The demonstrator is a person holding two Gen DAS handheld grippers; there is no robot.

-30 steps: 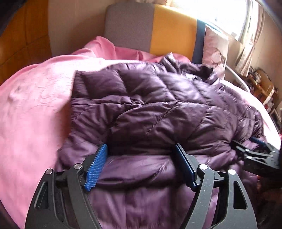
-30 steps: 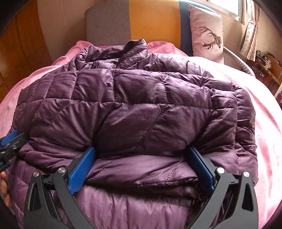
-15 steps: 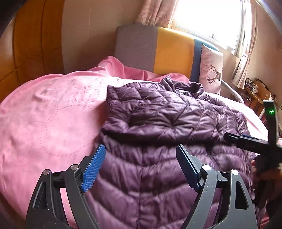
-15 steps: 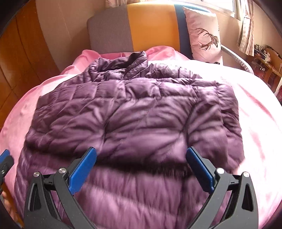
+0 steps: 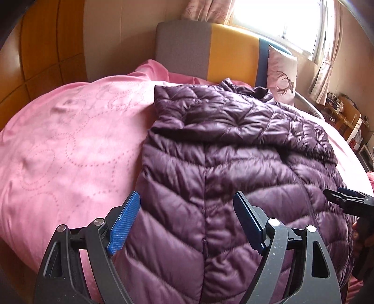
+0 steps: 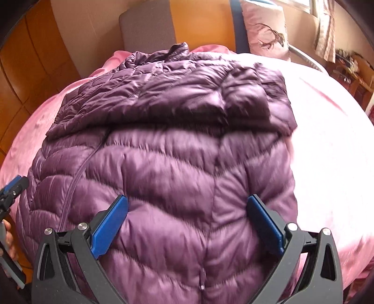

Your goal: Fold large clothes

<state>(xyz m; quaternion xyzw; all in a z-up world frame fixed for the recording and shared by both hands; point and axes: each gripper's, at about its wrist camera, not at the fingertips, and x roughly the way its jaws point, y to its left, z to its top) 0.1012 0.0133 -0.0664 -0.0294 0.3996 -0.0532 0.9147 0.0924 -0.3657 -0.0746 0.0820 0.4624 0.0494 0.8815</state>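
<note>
One fold lies across the jacket (image 6: 187, 163) on the bed (image 5: 70, 152); both my grippers (image 5: 187, 222) (image 6: 187, 222) hover released, more folding remains.

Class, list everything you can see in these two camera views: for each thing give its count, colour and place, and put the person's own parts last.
Quilted puffer jacket: one, dark purple, spread on the bed, upper part folded over.
Stitched bedspread: one, pink, covering the bed.
Padded headboard: one, grey, yellow and blue panels, behind the bed.
Deer-print pillow: one, pale pink, against the headboard.
Star-print curtains: pinkish, at the window.
Wooden wall panels: orange-brown, left of the bed.
Cluttered wooden desk: one, far right.
Left hand-held gripper: one, black with blue pads, open over the jacket.
Right hand-held gripper: one, same colours, open over the jacket.
</note>
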